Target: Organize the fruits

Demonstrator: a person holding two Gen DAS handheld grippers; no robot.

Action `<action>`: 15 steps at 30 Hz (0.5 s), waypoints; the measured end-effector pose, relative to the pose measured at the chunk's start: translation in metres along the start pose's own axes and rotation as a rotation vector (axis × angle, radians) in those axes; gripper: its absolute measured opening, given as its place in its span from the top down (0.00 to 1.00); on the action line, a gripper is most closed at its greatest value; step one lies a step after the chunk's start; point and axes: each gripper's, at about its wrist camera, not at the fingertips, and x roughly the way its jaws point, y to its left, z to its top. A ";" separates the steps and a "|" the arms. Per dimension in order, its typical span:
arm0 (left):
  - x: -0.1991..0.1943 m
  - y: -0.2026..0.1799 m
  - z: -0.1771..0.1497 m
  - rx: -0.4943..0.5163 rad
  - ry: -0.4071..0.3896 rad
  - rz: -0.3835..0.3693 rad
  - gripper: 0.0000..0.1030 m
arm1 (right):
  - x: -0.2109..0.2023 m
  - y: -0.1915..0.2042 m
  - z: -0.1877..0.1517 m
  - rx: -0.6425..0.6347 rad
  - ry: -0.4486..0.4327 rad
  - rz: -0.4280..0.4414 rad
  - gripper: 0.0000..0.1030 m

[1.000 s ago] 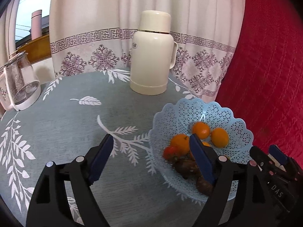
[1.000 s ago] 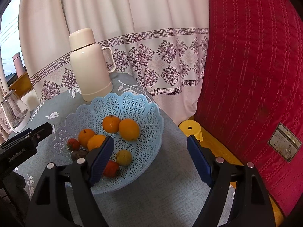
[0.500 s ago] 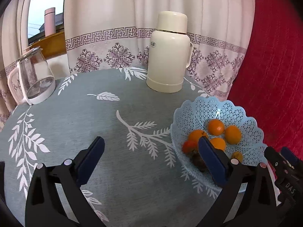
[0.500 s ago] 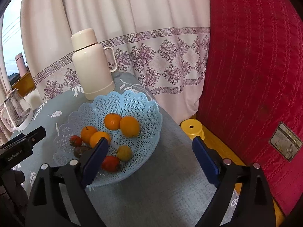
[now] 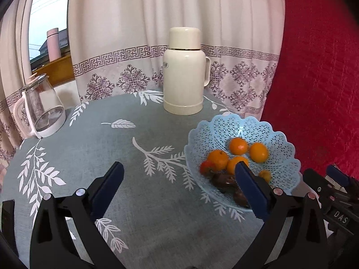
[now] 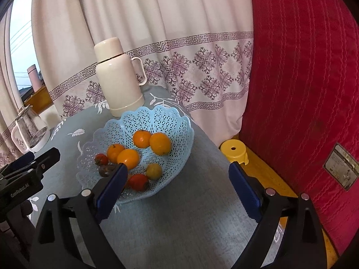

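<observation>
A light blue lattice basket point(image 5: 280, 139) point(image 6: 177, 121) stands at the right side of the round table. It holds several oranges point(image 5: 239, 145) point(image 6: 159, 143), a red tomato point(image 6: 101, 158), a red fruit point(image 6: 138, 182), a small yellow fruit point(image 6: 154, 170) and dark brown fruits point(image 5: 222, 179). My left gripper point(image 5: 179, 186) is open and empty, above the tablecloth left of the basket. My right gripper point(image 6: 179, 186) is open and empty, above the table's near right edge beside the basket.
A cream thermos point(image 5: 183, 71) point(image 6: 117, 76) stands behind the basket. A glass kettle point(image 5: 40, 107) point(image 6: 29, 132) stands at the far left. A red quilted cushion point(image 6: 303, 78) rises on the right, with a yellow stool point(image 6: 234, 152) on the floor below. Patterned curtains point(image 5: 139, 44) hang behind.
Both grippers have drawn back and up from the basket, so more of the table shows. Both stay open and empty. The fruits have not moved.
</observation>
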 end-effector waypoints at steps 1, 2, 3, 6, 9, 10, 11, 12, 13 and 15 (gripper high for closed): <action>-0.002 -0.001 -0.001 0.004 -0.001 -0.002 0.03 | -0.002 0.000 -0.001 -0.004 0.000 0.002 0.12; -0.004 -0.003 -0.002 0.010 -0.004 -0.002 0.03 | -0.003 0.000 -0.002 -0.009 0.001 0.003 0.12; -0.006 -0.004 -0.002 0.015 -0.008 -0.001 0.03 | -0.005 0.001 -0.002 -0.012 0.001 0.005 0.12; -0.013 -0.009 -0.003 0.037 -0.026 0.007 0.02 | -0.009 0.002 -0.004 -0.024 -0.001 0.011 0.12; -0.018 -0.013 -0.003 0.058 -0.043 0.021 0.02 | -0.013 0.003 -0.004 -0.034 -0.006 0.017 0.12; -0.020 -0.014 -0.003 0.062 -0.048 0.022 0.02 | -0.014 0.004 -0.004 -0.037 -0.008 0.018 0.12; -0.022 -0.014 -0.003 0.063 -0.050 0.022 0.03 | -0.016 0.005 -0.004 -0.040 -0.011 0.020 0.12; -0.023 -0.014 -0.003 0.063 -0.053 0.022 0.03 | -0.017 0.005 -0.004 -0.042 -0.014 0.022 0.12; -0.024 -0.015 -0.003 0.064 -0.055 0.023 0.03 | -0.018 0.006 -0.004 -0.046 -0.016 0.023 0.12; -0.026 -0.015 -0.003 0.064 -0.059 0.024 0.02 | -0.020 0.007 -0.004 -0.053 -0.019 0.026 0.12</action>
